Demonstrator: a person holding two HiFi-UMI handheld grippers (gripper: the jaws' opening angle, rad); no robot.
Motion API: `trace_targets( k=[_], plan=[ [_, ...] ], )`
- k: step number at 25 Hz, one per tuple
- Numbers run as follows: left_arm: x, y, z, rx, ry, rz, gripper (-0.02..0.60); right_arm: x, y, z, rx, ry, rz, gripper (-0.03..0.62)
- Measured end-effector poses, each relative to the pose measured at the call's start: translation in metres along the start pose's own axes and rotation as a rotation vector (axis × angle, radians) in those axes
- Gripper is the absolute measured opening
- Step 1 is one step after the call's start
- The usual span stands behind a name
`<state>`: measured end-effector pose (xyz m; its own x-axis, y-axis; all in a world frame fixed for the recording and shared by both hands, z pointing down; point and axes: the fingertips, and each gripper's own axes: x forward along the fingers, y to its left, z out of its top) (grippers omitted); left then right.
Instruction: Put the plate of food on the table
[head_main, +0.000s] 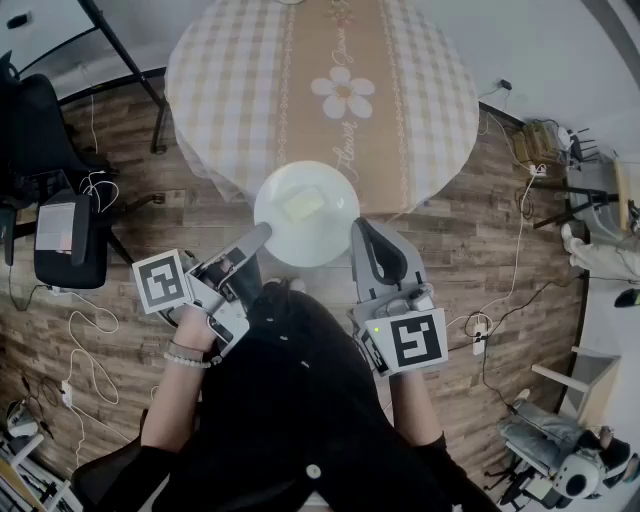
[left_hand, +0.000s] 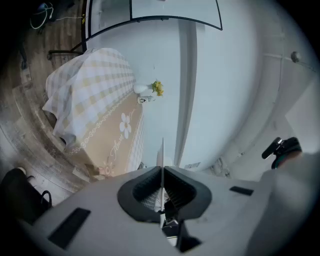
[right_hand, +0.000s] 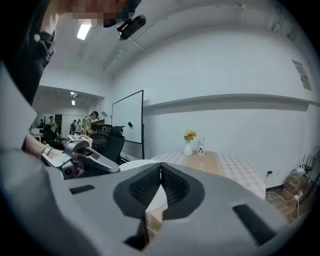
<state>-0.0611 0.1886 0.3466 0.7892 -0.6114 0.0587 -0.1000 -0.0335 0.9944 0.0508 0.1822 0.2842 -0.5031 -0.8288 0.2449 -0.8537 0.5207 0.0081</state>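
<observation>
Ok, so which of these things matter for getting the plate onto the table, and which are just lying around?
For the job: plate of food; table; left gripper, shut on the rim; right gripper, shut, at the rim.
Lying about: office chair; floor cables; vase of flowers.

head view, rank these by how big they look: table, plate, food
1. table
2. plate, smaller even though it is held nearer the camera
3. food, a pale piece lying on the plate
</observation>
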Motion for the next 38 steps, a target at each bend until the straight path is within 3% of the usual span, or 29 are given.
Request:
trace_targets(
  k=[3, 10, 18, 22, 28, 33, 38],
  plan=[
    [0.0, 0.0, 0.0, 0.001, -0.006, -0.002, 0.012, 0.0, -0.001, -0.001, -0.007, 0.019, 0.004, 0.0],
    [0.001, 0.001, -0.002, 0.002, 0.0, 0.002, 0.012, -0.001, -0.007, 0.007, 0.013, -0.059, -0.001, 0.0],
    [0.0, 0.001, 0.0, -0.002, -0.007, 0.0, 0.012, -0.003, -0.01, 0.002, 0.038, -0.023, -0.018, 0.0],
    [0.001, -0.001, 0.002, -0.003, -0.007, -0.008, 0.012, -0.002, -0.01, 0.008, 0.03, -0.056, -0.02, 0.0],
    [0.001, 0.0, 0.004, -0.001, 0.0, -0.013, 0.012, -0.002, -0.009, 0.002, 0.039, -0.004, -0.03, 0.0],
    [0.0, 0.001, 0.007, 0.0, 0.0, -0.014, 0.012, 0.002, -0.009, 0.008, 0.028, -0.06, -0.028, 0.0],
    [0.001, 0.002, 0.011, -0.002, 0.0, -0.014, 0.012, 0.006, -0.008, 0.008, 0.027, -0.049, -0.027, 0.0]
  ],
)
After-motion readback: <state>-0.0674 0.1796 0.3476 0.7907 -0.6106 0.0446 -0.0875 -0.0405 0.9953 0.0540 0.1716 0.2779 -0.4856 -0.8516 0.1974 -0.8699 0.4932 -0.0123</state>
